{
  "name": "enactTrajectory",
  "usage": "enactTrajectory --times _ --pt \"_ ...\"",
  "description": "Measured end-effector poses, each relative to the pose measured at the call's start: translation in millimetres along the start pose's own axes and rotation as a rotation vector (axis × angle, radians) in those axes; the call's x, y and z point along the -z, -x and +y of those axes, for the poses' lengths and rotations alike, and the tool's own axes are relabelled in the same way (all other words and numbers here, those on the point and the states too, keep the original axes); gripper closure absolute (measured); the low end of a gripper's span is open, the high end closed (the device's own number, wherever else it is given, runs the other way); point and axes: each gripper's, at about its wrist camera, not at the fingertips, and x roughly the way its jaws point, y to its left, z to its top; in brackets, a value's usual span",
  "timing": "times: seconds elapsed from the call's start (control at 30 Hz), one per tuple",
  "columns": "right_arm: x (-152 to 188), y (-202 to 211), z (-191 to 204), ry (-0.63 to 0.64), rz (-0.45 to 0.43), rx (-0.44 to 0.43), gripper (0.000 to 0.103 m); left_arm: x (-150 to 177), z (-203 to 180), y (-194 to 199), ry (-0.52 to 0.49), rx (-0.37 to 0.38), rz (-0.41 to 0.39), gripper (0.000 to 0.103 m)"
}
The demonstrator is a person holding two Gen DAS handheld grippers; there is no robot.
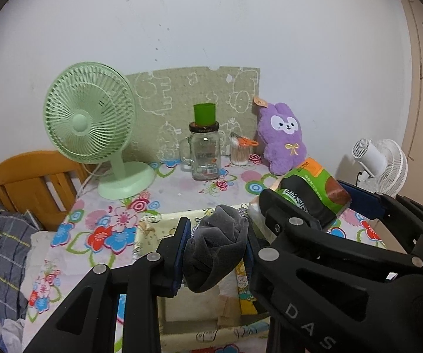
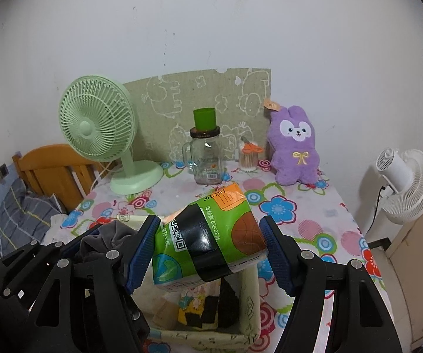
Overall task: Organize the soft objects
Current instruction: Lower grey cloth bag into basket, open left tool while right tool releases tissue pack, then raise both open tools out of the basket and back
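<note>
Left claw [image 1: 215, 250] clamped on grey cloth bundle [image 1: 214, 247], right claw [image 2: 211, 256] half-wide gripping green tissue pack [image 2: 208, 235], both low center of frame over fabric bin [image 2: 251, 303] on flowered counter [image 2: 314, 226].
</note>
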Motion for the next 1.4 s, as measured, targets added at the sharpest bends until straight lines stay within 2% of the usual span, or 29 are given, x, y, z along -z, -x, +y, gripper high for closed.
enactTrajectory --times 0.13,0.33,0.4,0.47,0.57,0.7,0.83,1.4 --pt "0.3 -15.1 -0.1 0.013 0.021 0.009 0.031 1.8 0.9 -15.8 0.007 0.018 0.029 0.067" --pt "6.5 -38.4 -2.1 0.002 0.061 -0.027 0.031 7.1 4.5 -31.5 0.006 0.000 0.061 0.062" --pt "8.8 -43.3 -1.8 -0.003 0.072 -0.043 0.030 8.1 5.5 -33.7 0.003 -0.012 0.067 0.056" --pt "10.3 -45.1 -0.1 -0.001 0.067 -0.041 0.029 8.6 7.0 -34.4 0.003 -0.028 0.066 0.038" --pt "10.9 -45.1 4.2 0.009 0.053 -0.037 0.028 9.6 10.5 -33.6 0.008 -0.041 0.062 0.030" --pt "10.5 -46.3 6.5 0.016 0.049 -0.067 0.018 11.2 15.2 -31.9 0.022 -0.019 0.066 0.018" --pt "11.2 -45.6 9.2 0.016 0.052 -0.091 0.008 11.3 15.3 -28.2 0.014 -0.033 0.055 0.016" --pt "15.1 -10.6 5.6 0.026 0.035 -0.067 0.004 15.0 6.2 1.6 0.007 -0.018 0.031 0.009"
